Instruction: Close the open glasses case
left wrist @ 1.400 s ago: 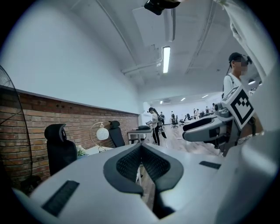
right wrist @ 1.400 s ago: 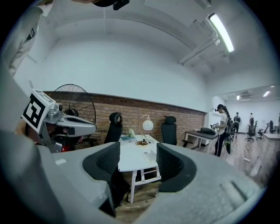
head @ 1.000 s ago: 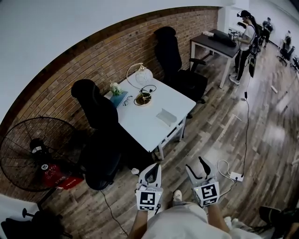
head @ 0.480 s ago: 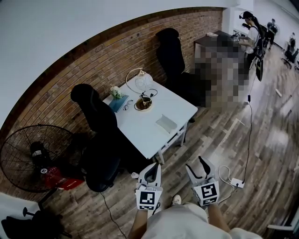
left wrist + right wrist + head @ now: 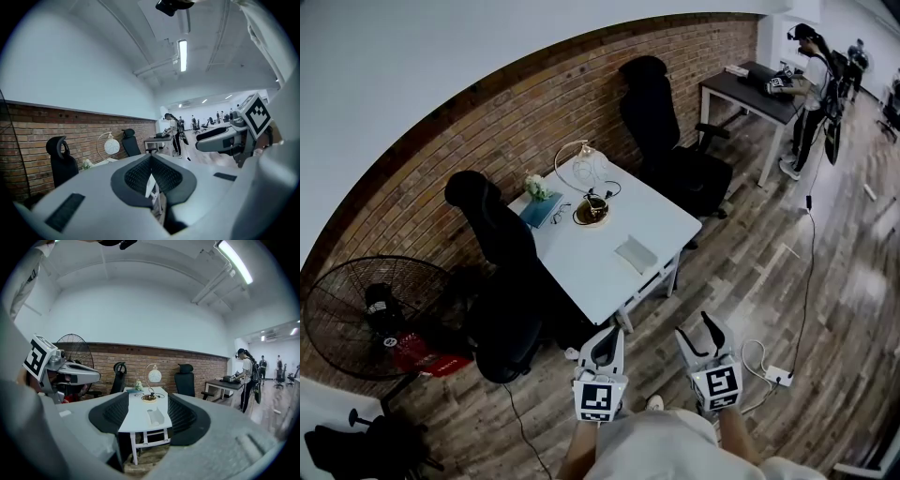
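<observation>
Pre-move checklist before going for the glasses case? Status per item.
1. Glasses case lying open on the table: ok.
2. Right hand-held gripper open and empty: ok.
3. Left hand-held gripper open: not ok, jaws together.
4. Case within reach: not ok, both grippers are short of the table edge.
5. Case apart from the lamp: ok.
6. Anything inside the case: cannot tell, too small.

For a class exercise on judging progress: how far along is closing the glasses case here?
Done: nothing; the glasses case looks open on the white table. In hand: nothing; the left gripper is shut and empty, the right gripper open and empty, both short of the table. Left: approach, reach the case and fold its lid shut.
</observation>
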Available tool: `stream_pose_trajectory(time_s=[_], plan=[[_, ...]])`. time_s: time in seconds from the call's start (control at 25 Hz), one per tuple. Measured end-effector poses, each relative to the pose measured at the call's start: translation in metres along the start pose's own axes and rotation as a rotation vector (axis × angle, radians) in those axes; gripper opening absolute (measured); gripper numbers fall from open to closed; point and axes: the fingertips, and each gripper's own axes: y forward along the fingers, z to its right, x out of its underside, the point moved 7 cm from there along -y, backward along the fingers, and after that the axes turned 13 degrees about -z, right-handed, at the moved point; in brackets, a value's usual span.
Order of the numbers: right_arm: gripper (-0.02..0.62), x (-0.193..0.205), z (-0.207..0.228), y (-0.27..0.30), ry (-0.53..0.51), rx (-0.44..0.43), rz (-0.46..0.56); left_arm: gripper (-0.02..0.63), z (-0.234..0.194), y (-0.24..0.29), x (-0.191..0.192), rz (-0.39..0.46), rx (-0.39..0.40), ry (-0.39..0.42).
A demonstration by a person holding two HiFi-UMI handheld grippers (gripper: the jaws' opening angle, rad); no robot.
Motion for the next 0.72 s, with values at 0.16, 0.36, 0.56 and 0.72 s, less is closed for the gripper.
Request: stream_pose_trajectory(time_s=[0.16, 0.36, 0.56, 0.72], plan=[[0.262, -0.002, 0.003, 0.003, 0.008, -0.019, 0.004, 0.005, -0.001, 0.0, -0.001, -0.009, -0.017, -0.002], [0.262, -0.002, 0.005, 0.004, 0.011, -0.026, 0.007, 0.005, 0.0, -0.001, -0.004, -0.01, -0.025, -0.004], [0.262, -0.003, 0.007, 0.004, 0.011, -0.024, 0.02, 0.005, 0.001, 0.001, -0.006, 0.001, -0.025, -0.001], [0.262, -0.005, 0.007, 0.006, 0.009, -0.02, 0.026, 0.005, 0.0, 0.006, -0.012, 0.059, -0.016, 0.018]])
